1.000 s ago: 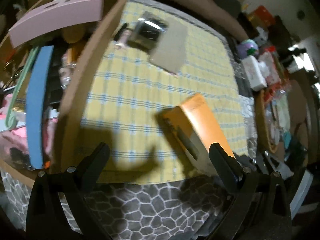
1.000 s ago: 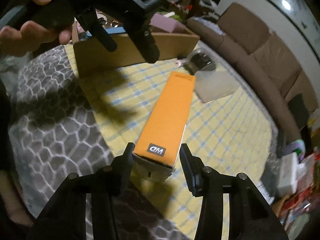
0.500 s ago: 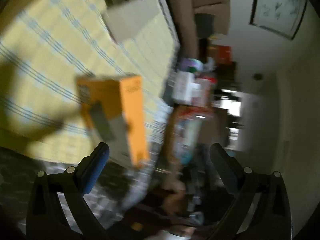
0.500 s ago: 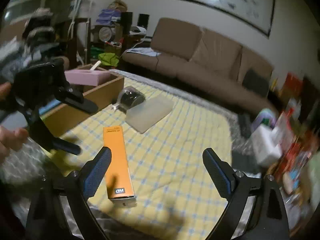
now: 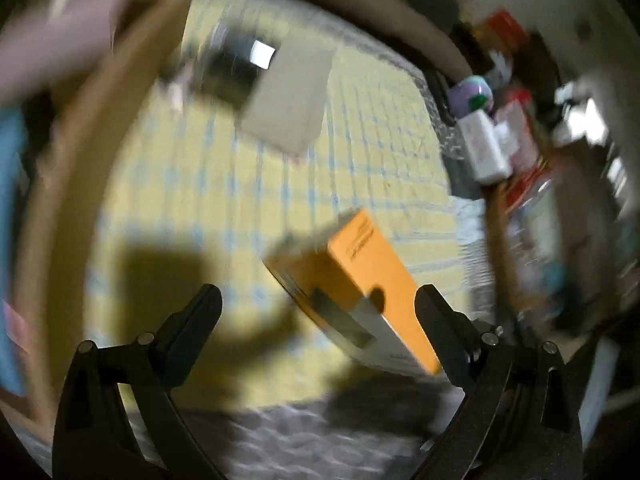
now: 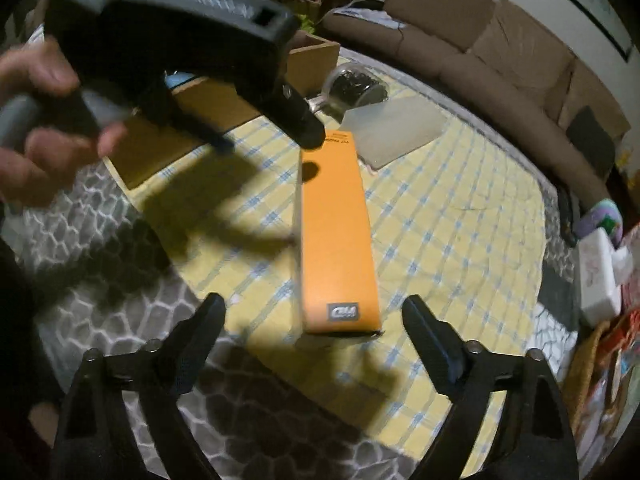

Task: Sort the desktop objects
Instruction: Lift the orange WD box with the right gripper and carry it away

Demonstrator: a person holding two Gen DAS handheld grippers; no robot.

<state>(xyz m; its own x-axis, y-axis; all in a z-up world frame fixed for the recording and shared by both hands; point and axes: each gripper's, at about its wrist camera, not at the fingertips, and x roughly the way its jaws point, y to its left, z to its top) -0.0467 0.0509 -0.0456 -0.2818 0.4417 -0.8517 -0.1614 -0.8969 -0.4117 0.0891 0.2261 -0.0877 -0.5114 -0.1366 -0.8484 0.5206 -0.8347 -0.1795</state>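
**Orange box lies ahead of the right gripper**

A yellow checked cloth (image 6: pixel 460 216) is spread on the surface, with a cardboard crate (image 6: pixel 208 120) at its far left. The orange box (image 6: pixel 338 232) lies flat on the cloth, its long axis pointing away from the right gripper (image 6: pixel 314 320). This gripper is the nearer one; its jaws are spread and closing, nothing pinched. The left gripper (image 5: pixel 318 308) is spread and empty, the box just beside its right finger.

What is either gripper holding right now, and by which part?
Nothing is held. The orange box lies on the yellow checked cloth ahead of the closing right gripper, untouched. The left gripper is open and empty.
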